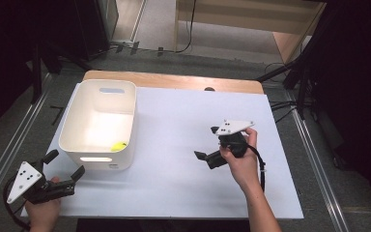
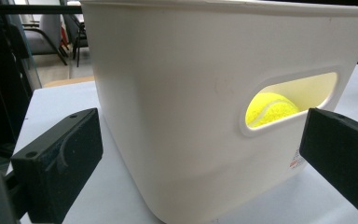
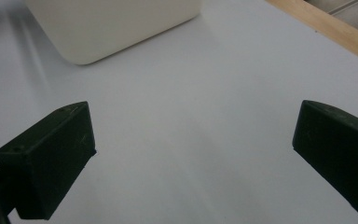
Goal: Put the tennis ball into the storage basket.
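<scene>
A white sheet (image 1: 183,159) covers a wooden table (image 1: 174,79). Behind it, grey floor, cables (image 1: 191,29) and a pale wooden bench (image 1: 251,19). Dark stands (image 1: 299,72) flank both sides.

Ball (image 1: 119,145) in bin (image 1: 72,123), at table (image 1: 183,183) left.

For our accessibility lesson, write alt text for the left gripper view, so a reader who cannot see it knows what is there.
A white plastic bin stands close on a white table, with a yellow tennis ball visible inside through its oval handle cutout. The left gripper has its two black jaws spread wide apart at the bottom corners, holding nothing.
</scene>
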